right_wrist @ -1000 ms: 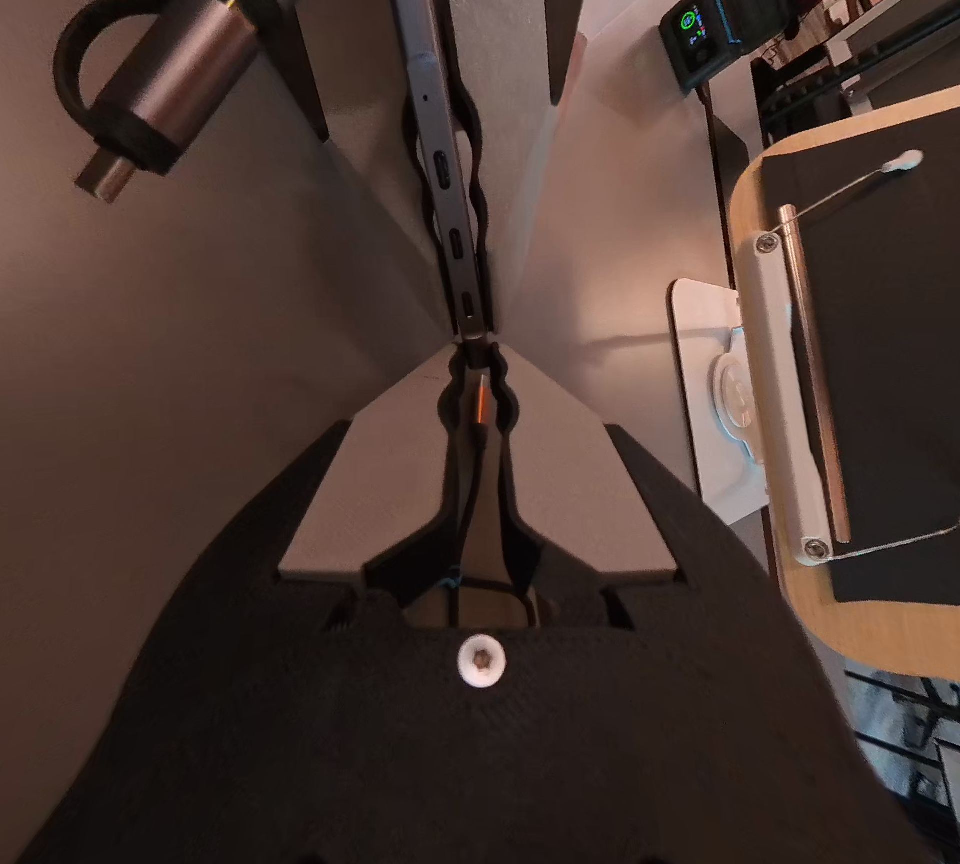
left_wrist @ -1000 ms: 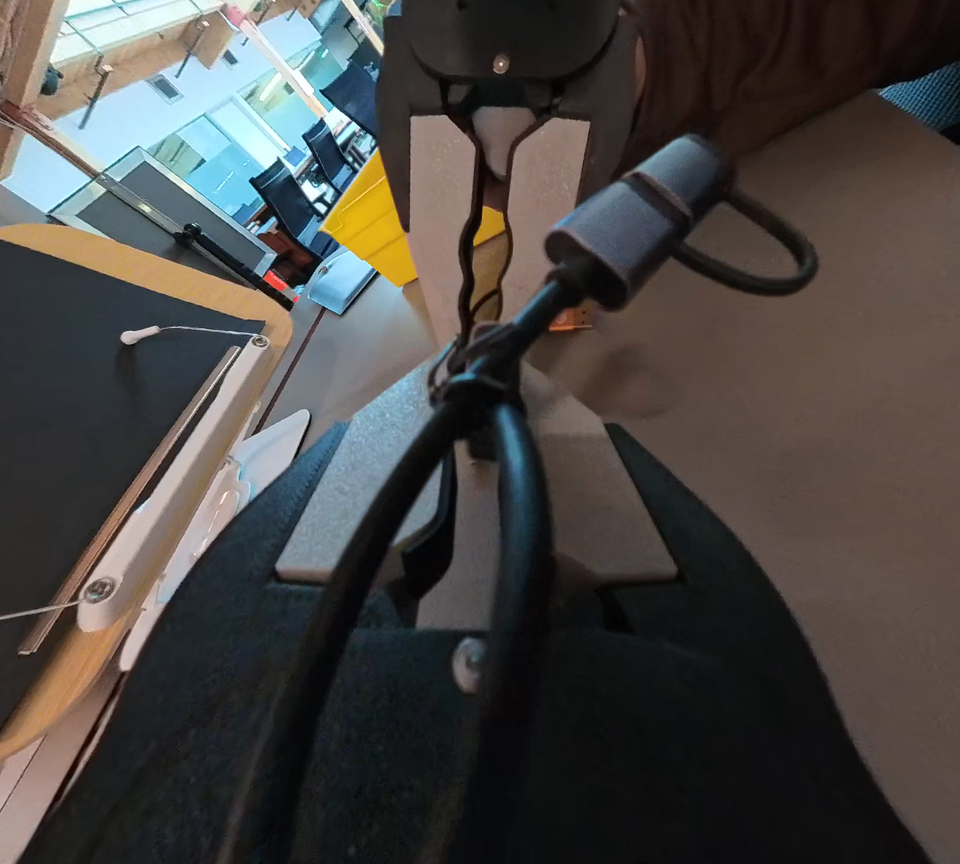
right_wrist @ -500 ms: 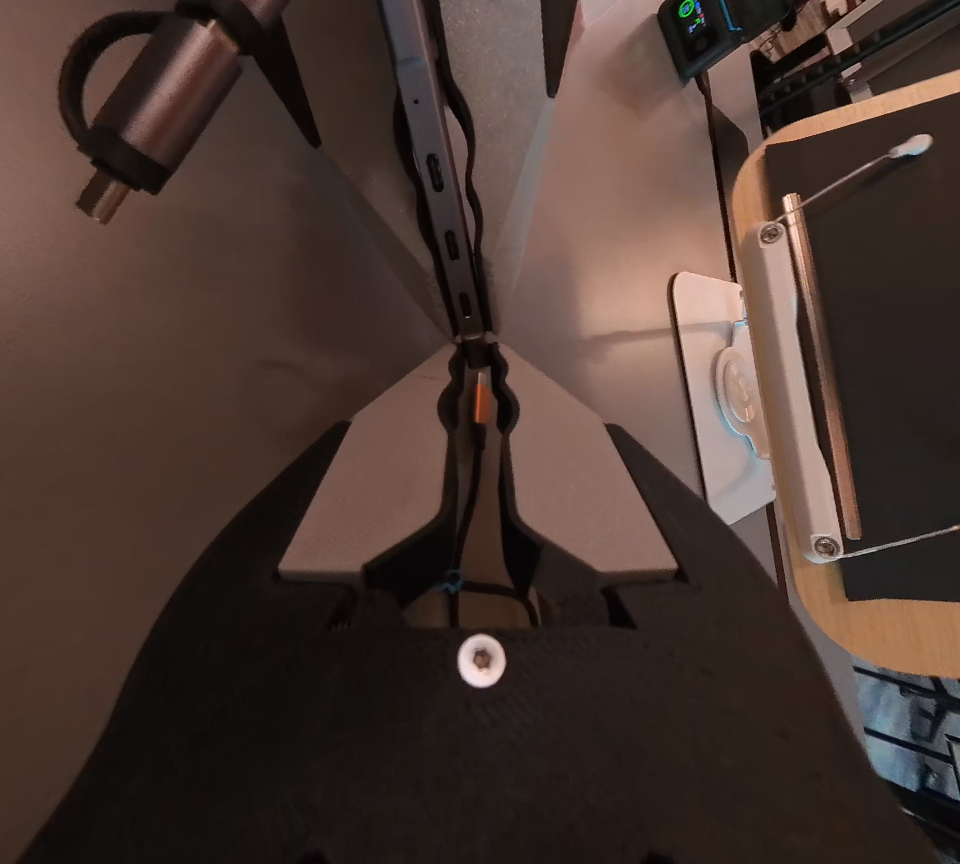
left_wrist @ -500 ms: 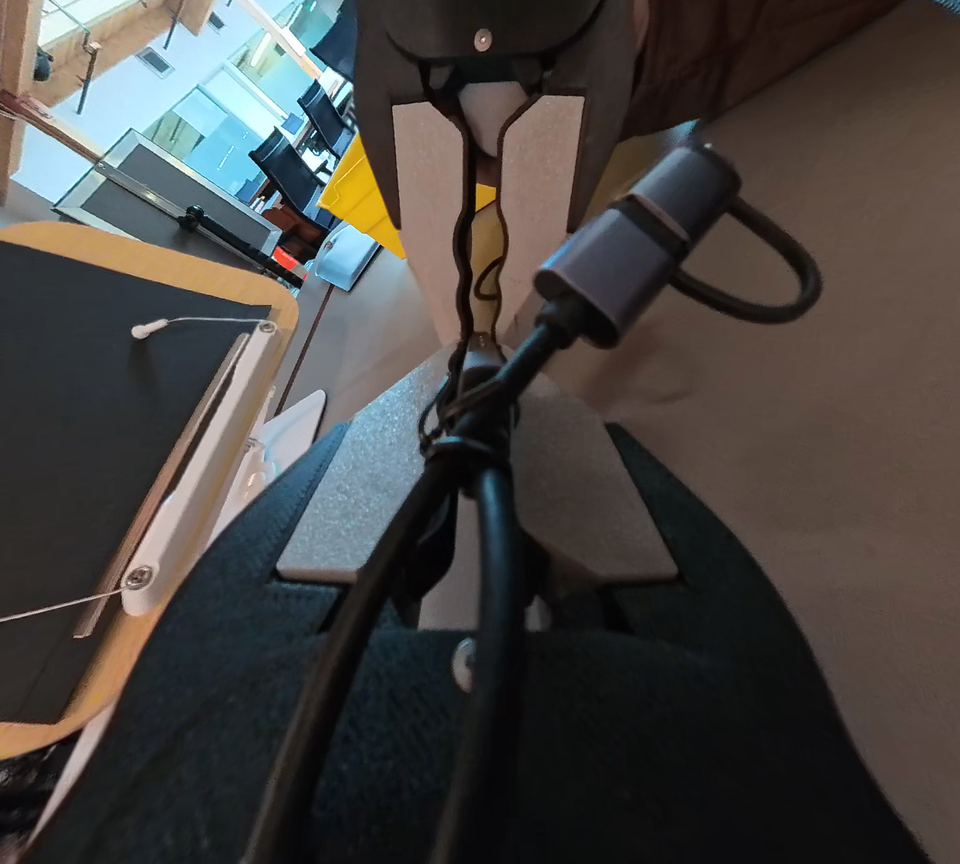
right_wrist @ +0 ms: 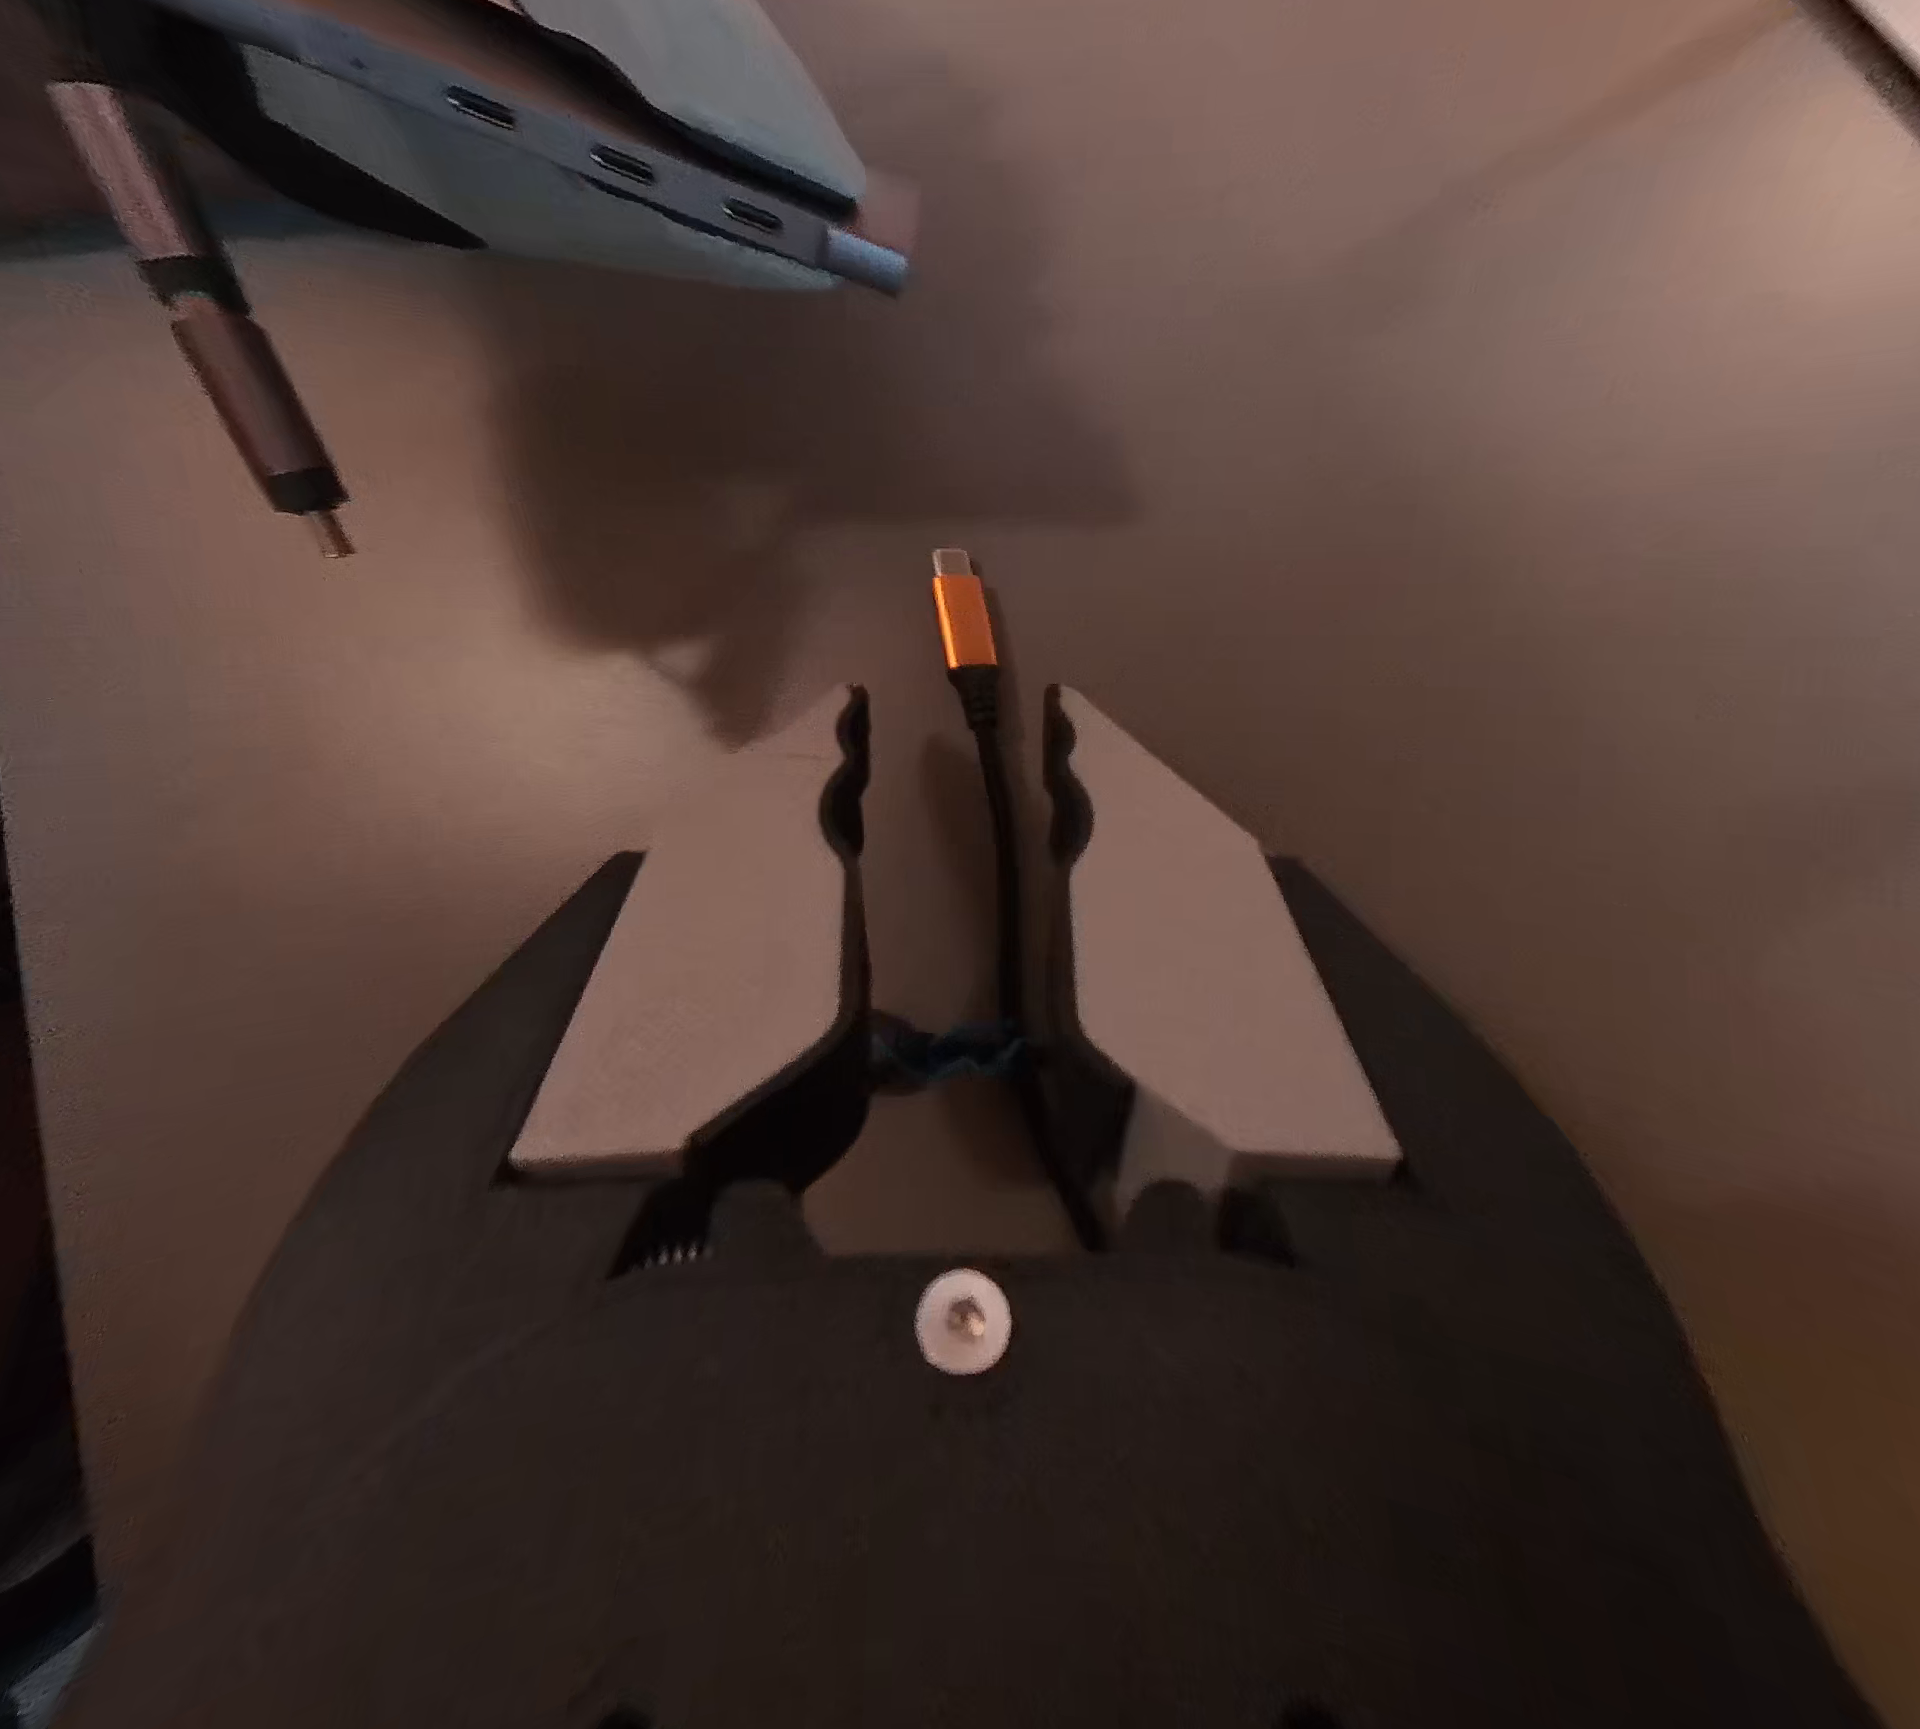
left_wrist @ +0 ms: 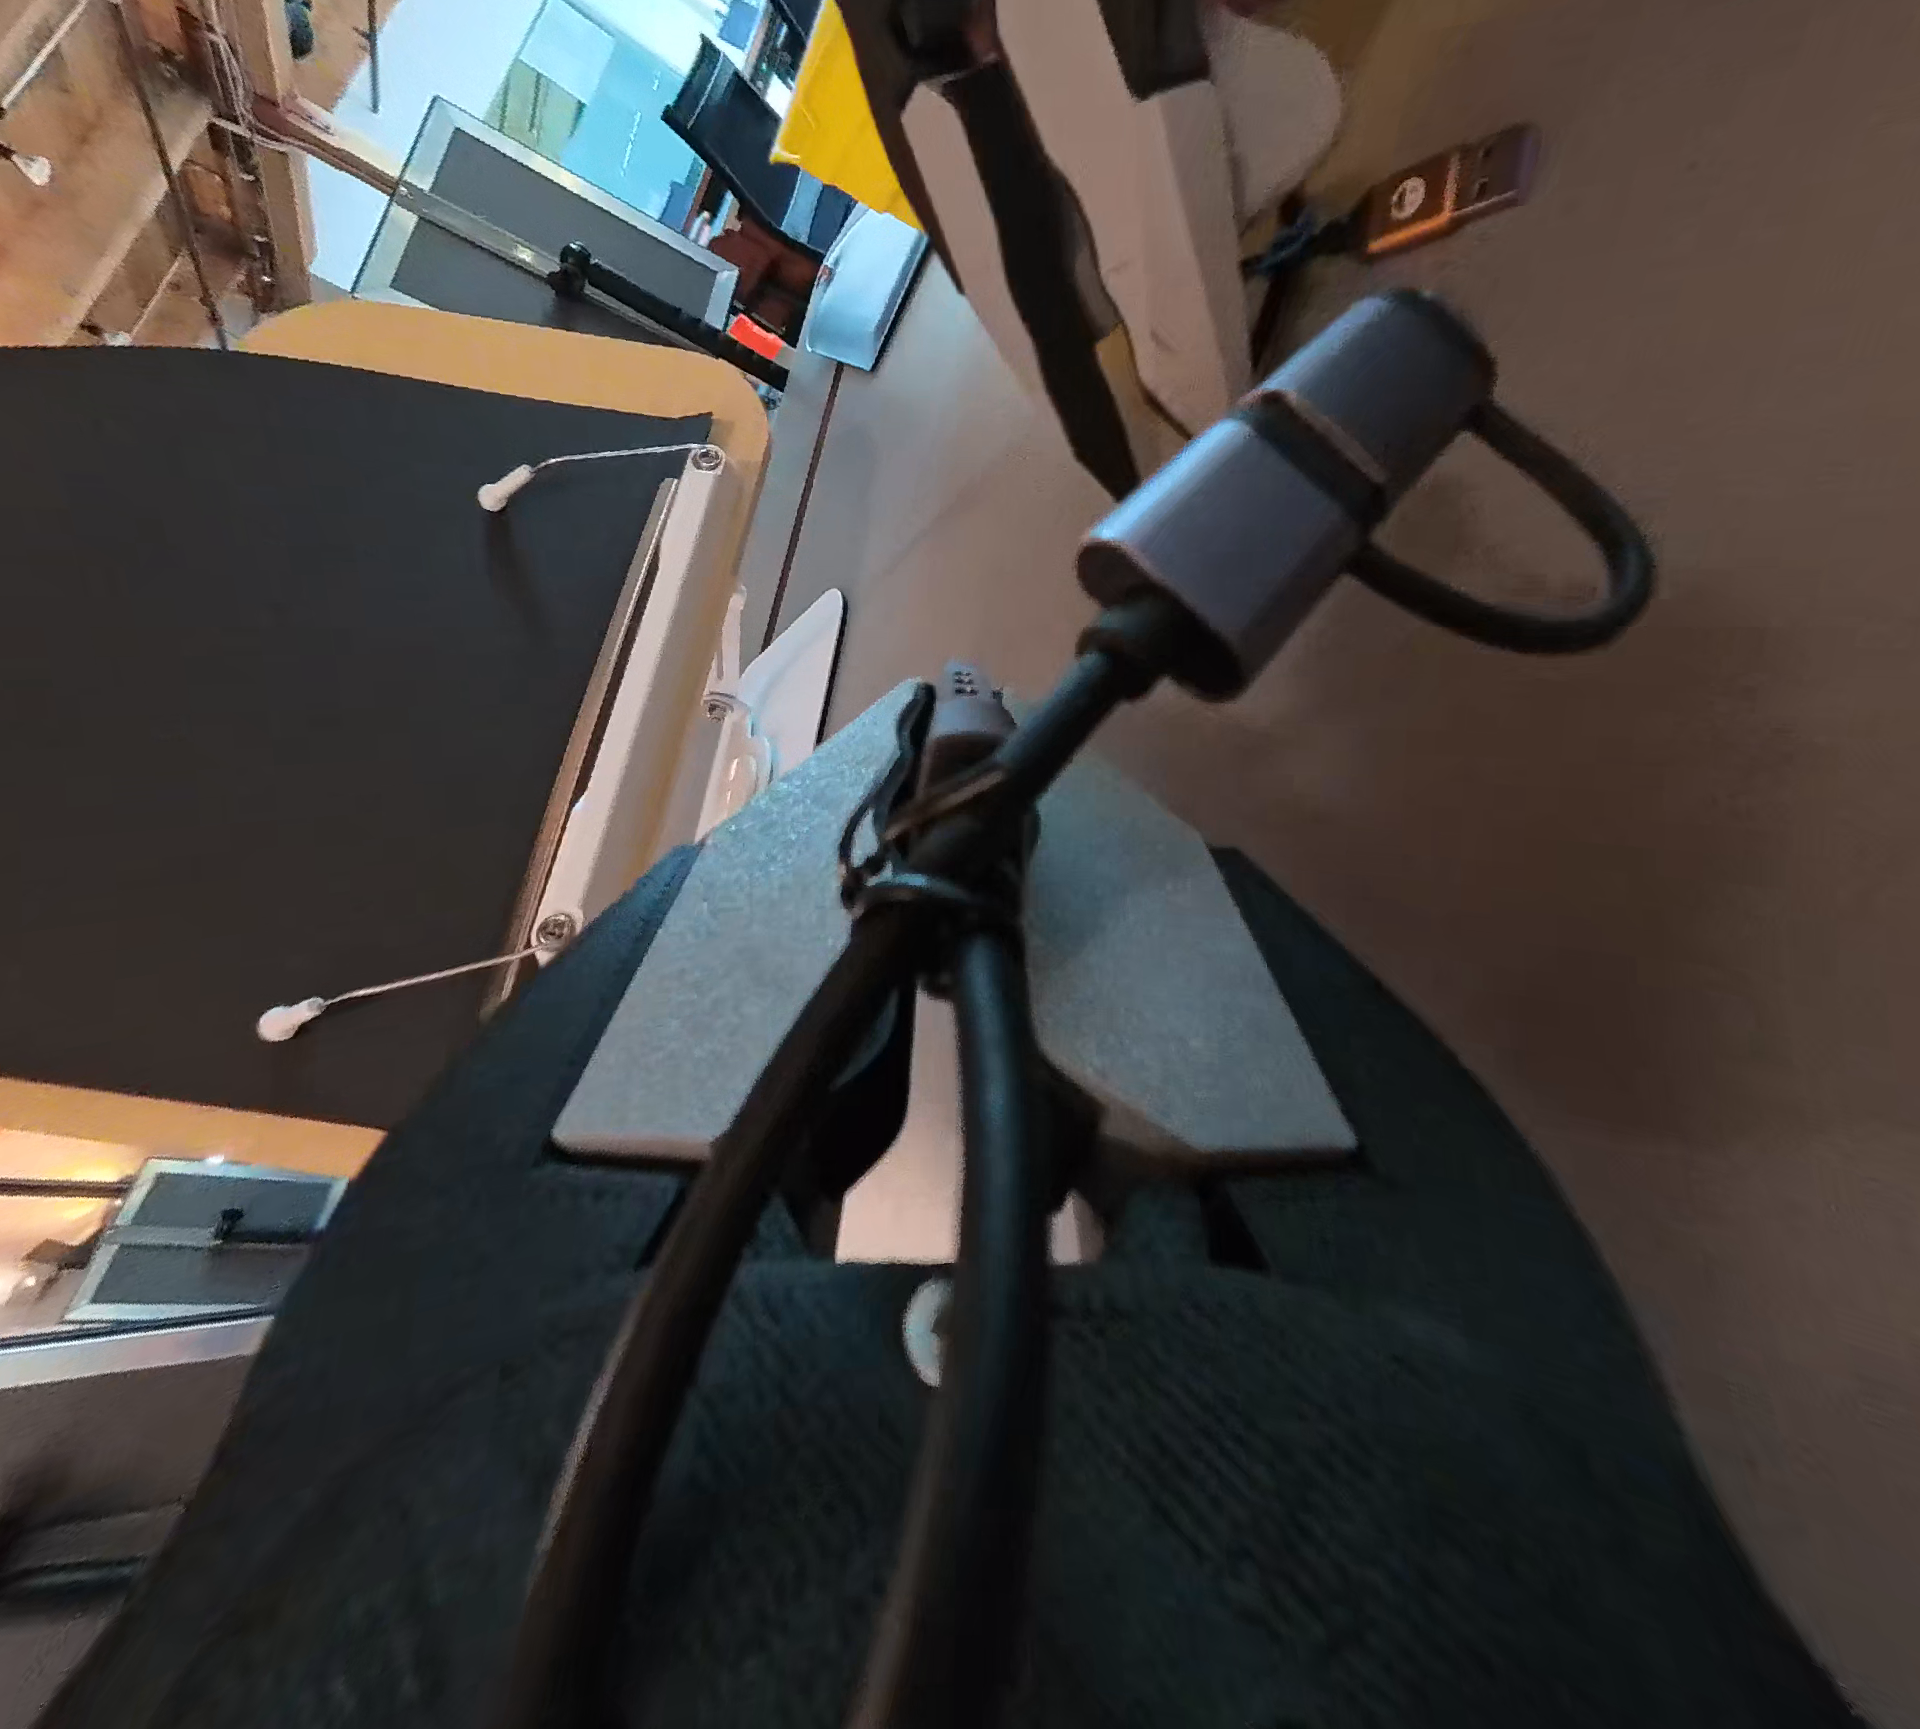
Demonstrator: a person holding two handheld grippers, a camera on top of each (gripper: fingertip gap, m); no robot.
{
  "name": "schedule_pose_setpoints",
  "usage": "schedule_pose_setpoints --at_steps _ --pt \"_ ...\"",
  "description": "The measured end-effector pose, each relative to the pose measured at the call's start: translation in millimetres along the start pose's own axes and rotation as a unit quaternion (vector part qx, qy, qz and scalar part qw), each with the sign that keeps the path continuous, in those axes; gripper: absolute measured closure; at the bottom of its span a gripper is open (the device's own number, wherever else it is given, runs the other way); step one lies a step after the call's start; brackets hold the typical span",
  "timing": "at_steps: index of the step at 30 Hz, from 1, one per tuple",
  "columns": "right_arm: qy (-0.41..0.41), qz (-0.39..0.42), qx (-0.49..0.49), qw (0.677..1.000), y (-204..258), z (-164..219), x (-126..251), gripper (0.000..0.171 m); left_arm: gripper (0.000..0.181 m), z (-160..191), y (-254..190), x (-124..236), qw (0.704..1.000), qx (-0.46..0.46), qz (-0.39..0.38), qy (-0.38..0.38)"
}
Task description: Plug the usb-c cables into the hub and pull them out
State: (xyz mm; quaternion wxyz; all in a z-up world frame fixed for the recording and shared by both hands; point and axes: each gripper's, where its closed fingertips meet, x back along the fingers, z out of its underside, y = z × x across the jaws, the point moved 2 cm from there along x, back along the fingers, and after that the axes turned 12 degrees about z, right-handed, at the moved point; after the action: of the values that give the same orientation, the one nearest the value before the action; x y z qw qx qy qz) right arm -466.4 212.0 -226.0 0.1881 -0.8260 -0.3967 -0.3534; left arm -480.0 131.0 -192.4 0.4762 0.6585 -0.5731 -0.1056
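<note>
Nearest in the right wrist view, the right gripper point(right_wrist: 954, 713) is seen with its jaws released. The orange cable plug point(right_wrist: 963, 623) lies loose between them, on the counter point(right_wrist: 1455, 588). Farther off, the hub point(right_wrist: 582, 152) is held clenched in the left gripper point(left_wrist: 961, 729). This pull-out step looks done. Next, a plug must be gripped again and lined up with a port.

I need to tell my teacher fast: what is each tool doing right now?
Left tool: shut on the hub.
Right tool: open, holding nothing; the orange plug lies loose between its fingers.
</note>
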Motion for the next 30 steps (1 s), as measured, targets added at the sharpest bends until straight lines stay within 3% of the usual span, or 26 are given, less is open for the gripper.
schedule_pose_setpoints --at_steps 7,13,16,19,30 --pt "-0.011 -0.026 -0.067 0.997 -12 1 -3 0.145 0.173 -3 0 0 1.000 -0.007 -0.002 -0.004" --pt "-0.001 -0.021 -0.052 0.998 -8 2 -12 0.146 0.173 -5 -7 -2 1.000 -0.029 0.008 0.006" --pt "0.003 -0.015 -0.039 0.999 -6 2 -15 0.163 0.173 -6 -6 -2 1.000 -0.028 0.006 0.004" --pt "0.002 -0.013 -0.028 1.000 -3 2 -16 0.164 0.173 -4 -6 -2 1.000 -0.029 0.005 0.006" --pt "-0.055 0.120 0.084 0.988 0 -26 -3 0.165 0.173 11 -7 -19 0.990 -0.096 -0.008 0.102"
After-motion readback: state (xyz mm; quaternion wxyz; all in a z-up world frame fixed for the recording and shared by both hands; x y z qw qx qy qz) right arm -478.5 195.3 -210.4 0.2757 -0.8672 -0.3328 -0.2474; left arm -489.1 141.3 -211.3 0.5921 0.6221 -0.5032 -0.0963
